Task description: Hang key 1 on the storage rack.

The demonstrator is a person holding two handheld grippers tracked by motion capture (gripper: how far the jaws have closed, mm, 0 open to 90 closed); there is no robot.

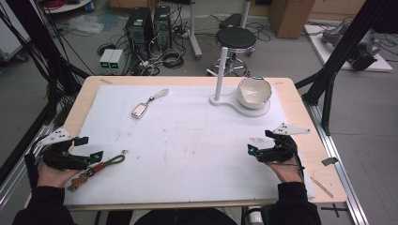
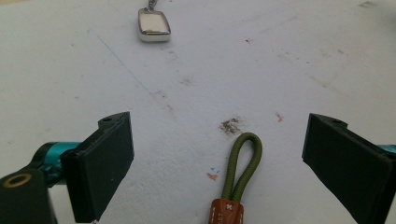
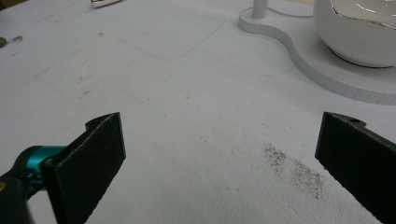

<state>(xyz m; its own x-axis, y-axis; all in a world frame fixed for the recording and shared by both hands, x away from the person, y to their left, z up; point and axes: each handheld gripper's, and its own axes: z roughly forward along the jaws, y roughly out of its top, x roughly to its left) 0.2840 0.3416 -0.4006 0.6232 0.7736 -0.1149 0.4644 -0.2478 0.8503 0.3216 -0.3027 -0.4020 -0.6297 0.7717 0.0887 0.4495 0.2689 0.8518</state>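
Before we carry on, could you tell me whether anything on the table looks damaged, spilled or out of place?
Nothing is damaged or spilled. The white mat carries dark smudges, one near the green cord loop and one ahead of the right tongs. The bowl sits upright on its stand.

A wooden table (image 1: pixel 305 117) carries a white mat (image 1: pixel 187 140) over most of its top. On the mat lie a silver key fob (image 1: pixel 139 110) far left, a green cord loop (image 1: pixel 109 162) with a leather tab near left, and a white stand (image 1: pixel 234 104) holding a bowl (image 1: pixel 254 92) far right.
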